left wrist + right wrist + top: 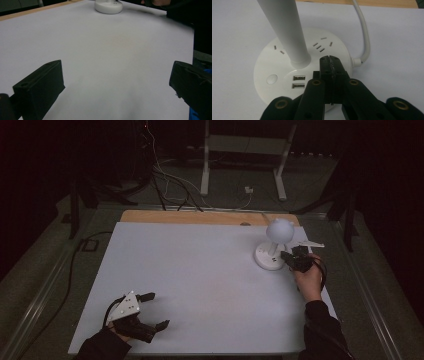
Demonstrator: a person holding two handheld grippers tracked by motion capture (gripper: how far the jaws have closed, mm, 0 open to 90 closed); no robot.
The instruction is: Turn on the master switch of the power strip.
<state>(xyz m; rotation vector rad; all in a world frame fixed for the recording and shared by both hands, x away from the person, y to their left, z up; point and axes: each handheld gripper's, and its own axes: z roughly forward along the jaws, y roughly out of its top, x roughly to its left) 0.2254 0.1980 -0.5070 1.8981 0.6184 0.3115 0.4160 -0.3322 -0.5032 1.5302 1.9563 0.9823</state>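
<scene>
At the near left of the table, the left gripper rests on the white surface with its jaws spread wide and nothing between them; its own view looks across bare tabletop toward the lamp base at the far side. It appears to be idle, taking no part in the work at present.

To the right, well apart from it, stands a small white desk lamp with a round head on a stalk and a disc-shaped base that carries sockets and two USB ports. A white cable leaves the base and runs toward the far edge.

The right gripper, held in the person's right hand, sits at the near right rim of that base. In the right gripper view its jaws are pressed fully together, gripping nothing, and the joined tips lie over the top of the base beside the stalk.

The lamp head shows no obvious glow, so pressing a control seems to be the step in hand. The round button lies left of the ports, apart from the tips, so that press looks not yet made.
</scene>
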